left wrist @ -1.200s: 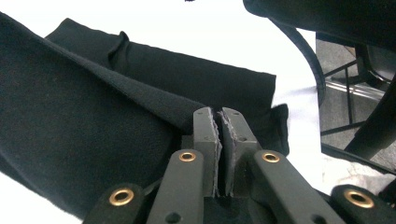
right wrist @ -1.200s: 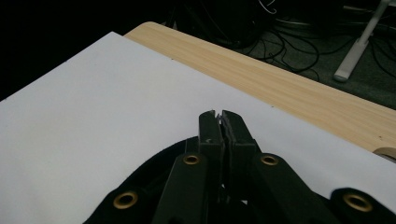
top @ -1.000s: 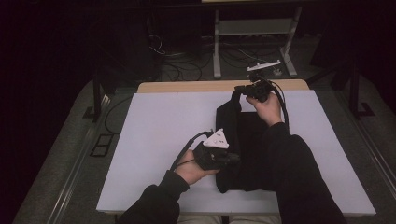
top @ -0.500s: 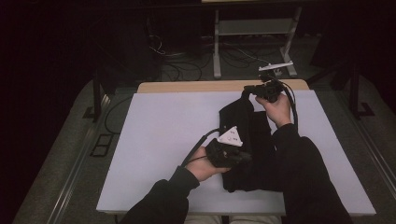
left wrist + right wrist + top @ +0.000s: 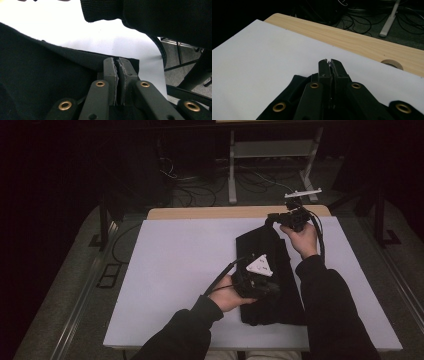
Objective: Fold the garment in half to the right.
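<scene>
A black cloth [image 5: 274, 265] lies lengthwise on the white table top [image 5: 170, 270], right of centre. My left gripper [image 5: 274, 290], with its grey three-cornered plate on top, is shut on the cloth's near part. In the left gripper view the jaws [image 5: 117, 61] are pressed together over the dark cloth [image 5: 37, 82]. My right gripper [image 5: 270, 219] is shut on the cloth's far end and holds it slightly off the table. The right gripper view has the closed jaws [image 5: 329, 62] with black cloth [image 5: 293, 87] hanging under them.
A strip of wooden table [image 5: 210, 212] runs along the far edge, with a tape roll [image 5: 392, 64] on it. Cables and a white stand [image 5: 232, 170] lie on the floor beyond. The person's dark right sleeve [image 5: 162, 15] crosses above the left gripper.
Both hands have moved to the right, carrying the black cloth with them. The jaws of both grippers stay closed on it.
</scene>
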Demonstrator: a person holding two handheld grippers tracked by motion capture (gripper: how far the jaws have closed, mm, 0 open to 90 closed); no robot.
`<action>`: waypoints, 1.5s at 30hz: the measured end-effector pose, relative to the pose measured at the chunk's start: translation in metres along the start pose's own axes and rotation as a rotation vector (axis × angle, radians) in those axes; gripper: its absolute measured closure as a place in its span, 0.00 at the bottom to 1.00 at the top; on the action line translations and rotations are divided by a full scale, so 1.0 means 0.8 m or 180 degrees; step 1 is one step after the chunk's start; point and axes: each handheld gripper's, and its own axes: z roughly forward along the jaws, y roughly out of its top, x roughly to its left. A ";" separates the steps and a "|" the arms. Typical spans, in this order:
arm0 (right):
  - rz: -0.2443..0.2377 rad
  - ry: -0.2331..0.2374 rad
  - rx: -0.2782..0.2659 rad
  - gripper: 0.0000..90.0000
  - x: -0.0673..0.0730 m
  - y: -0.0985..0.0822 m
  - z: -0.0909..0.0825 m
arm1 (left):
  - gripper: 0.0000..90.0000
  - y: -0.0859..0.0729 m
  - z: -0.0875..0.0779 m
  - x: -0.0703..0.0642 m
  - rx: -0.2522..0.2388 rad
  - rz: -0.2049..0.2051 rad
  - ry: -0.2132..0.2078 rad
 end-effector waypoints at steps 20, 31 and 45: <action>0.0224 -0.0044 0.0121 0.96 -0.034 -0.031 0.004 | 0.93 0.001 0.027 0.002 0.0036 -0.0039 -0.0072; 0.0517 -0.0001 0.0177 0.95 -0.060 -0.060 0.016 | 0.93 0.001 0.054 0.003 0.0089 -0.0103 -0.0129; 0.0701 -0.0078 0.0044 0.42 -0.075 -0.083 -0.003 | 0.93 0.004 0.080 0.001 0.0163 -0.0145 -0.0159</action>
